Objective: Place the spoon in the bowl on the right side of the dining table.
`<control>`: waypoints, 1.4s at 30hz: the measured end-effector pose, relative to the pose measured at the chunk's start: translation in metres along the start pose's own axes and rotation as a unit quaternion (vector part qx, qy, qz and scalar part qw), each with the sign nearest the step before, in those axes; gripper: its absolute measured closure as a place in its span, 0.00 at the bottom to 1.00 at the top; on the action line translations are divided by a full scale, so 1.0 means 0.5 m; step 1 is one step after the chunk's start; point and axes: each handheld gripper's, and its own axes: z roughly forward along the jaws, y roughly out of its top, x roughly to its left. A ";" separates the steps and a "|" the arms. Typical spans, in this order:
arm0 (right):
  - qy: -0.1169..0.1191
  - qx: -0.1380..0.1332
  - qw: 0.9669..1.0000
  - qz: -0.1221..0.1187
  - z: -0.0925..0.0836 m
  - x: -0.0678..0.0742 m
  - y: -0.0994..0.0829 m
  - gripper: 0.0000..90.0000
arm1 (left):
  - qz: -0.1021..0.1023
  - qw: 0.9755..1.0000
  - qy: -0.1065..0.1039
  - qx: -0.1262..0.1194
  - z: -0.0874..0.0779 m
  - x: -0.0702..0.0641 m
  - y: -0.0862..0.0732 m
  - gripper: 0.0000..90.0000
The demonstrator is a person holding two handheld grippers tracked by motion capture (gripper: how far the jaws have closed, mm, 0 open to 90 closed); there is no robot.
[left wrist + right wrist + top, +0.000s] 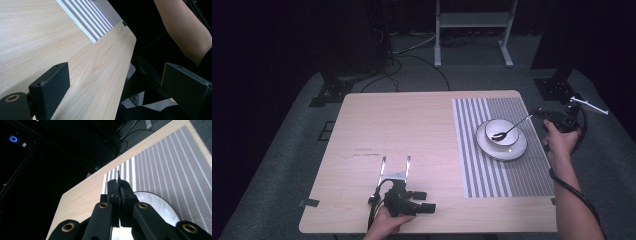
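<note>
Tongs on the right are pressed together on the handle tip of a spoon, whose dark bowl rests inside the white bowl on a white plate, set on the striped mat at the right of the surface. From those tongs the spoon runs toward 8 o'clock in the high view, its long axis slanting down from the raised handle end into the bowl. In the right gripper view the tongs show a thin dark sliver pinched between them, and the plate lies just beyond. The left tongs stand spread and empty near the front edge at about 6 o'clock, well apart from the dishes. Any coming move looks to belong to the right hand, which is far nearer. Whether the bowl holds anything is hard to make out, and the spoon's head is dark and blurred.
</note>
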 end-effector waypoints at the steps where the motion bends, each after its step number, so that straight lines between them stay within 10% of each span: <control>1: -0.001 -0.001 1.000 0.002 -0.001 -0.003 0.000 0.98 | 0.000 1.000 0.000 0.000 0.000 0.000 0.000 0.08; 42: -0.037 0.020 0.999 0.009 0.058 -0.039 -0.036 0.88 | -0.002 1.000 0.002 -0.004 -0.001 0.002 -0.001 0.08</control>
